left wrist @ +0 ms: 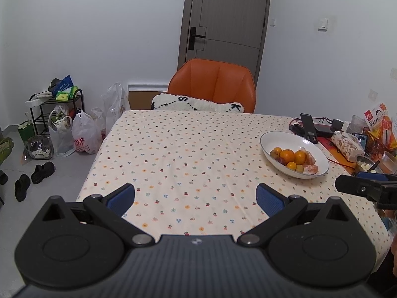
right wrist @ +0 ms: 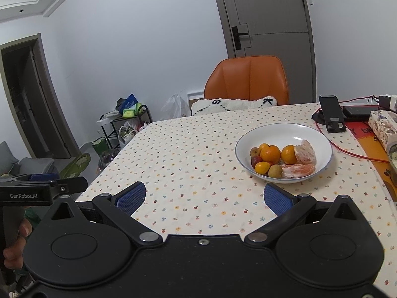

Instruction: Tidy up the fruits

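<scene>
From the left wrist, the left claw [left wrist: 195,200] is spread wide and empty over a bare stretch of the tabletop [left wrist: 173,149], and the bowl [left wrist: 278,137] sits well off to its right with the fruit heaped in the near half. That view also catches the tip of the right claw [left wrist: 357,186] beyond the bowl, and bags [left wrist: 82,136] and shoes [left wrist: 42,172] on the floor, none of which the other view shows so plainly. From the right wrist, the right claw [right wrist: 204,198] is likewise wide and empty, with the bowl [right wrist: 285,130] just ahead and slightly right. Here the fruit reads clearly: whole oranges [right wrist: 270,154], probably firm and light, round enough to roll, best pinched across the middle; peeled segments [right wrist: 299,170], likely soft, wet and easily crushed, wanting a gentle squeeze on the broad sides; small brownish fruits [right wrist: 275,170] that may slip. A phone [right wrist: 331,116] and red cable [right wrist: 347,150] lie just behind the bowl.
</scene>
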